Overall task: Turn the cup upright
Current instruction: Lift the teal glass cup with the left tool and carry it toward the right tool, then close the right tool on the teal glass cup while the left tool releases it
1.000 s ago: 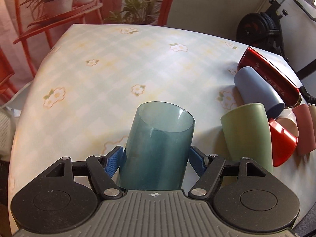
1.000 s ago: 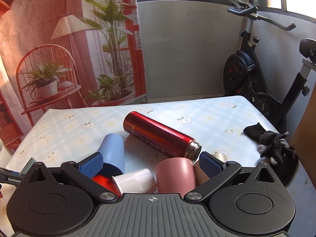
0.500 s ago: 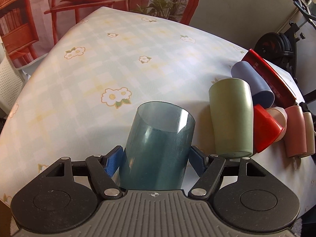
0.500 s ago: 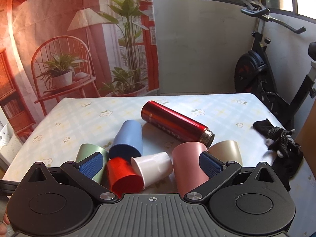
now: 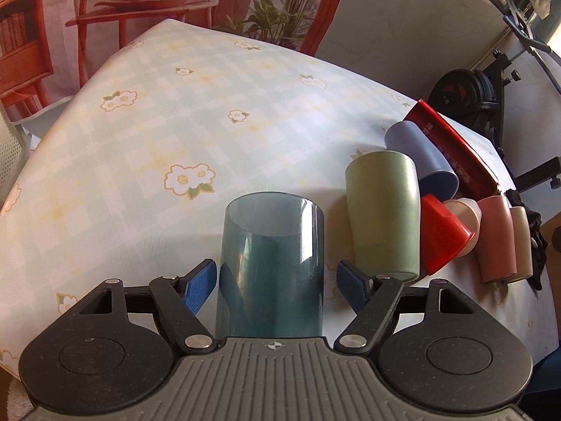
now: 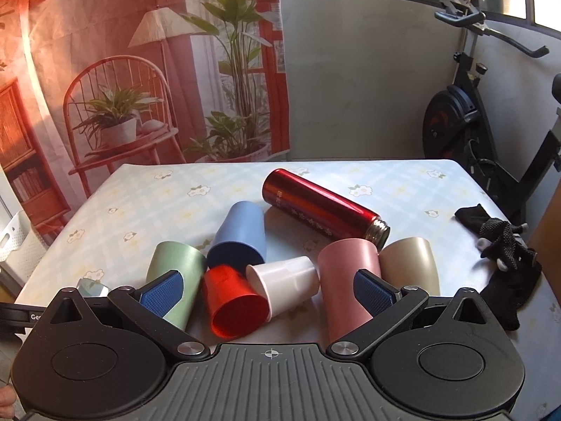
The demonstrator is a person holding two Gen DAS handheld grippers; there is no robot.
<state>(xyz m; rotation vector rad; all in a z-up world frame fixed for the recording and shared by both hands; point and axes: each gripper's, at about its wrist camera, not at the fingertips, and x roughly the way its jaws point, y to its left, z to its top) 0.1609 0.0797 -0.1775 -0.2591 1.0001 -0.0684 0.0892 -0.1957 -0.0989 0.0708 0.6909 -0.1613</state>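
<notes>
My left claw's body hides the foot of the teal cup [image 5: 270, 266]. The beige cup [image 5: 522, 242] shows only a sliver behind the pink cup [image 5: 496, 238]. The flask's [image 6: 324, 208] lettering is too small to read.

red flask [image 6: 324, 208], black gloves [image 6: 503, 242], exercise bike [image 6: 466, 119], floral tablecloth [image 5: 168, 133]

A domestic room is being indicated: a flowered cloth [image 6: 403, 182] is covering the surface, an exercise bike [image 6: 466, 119] is standing beside it, household cups [image 6: 238, 301] are lying about.
</notes>
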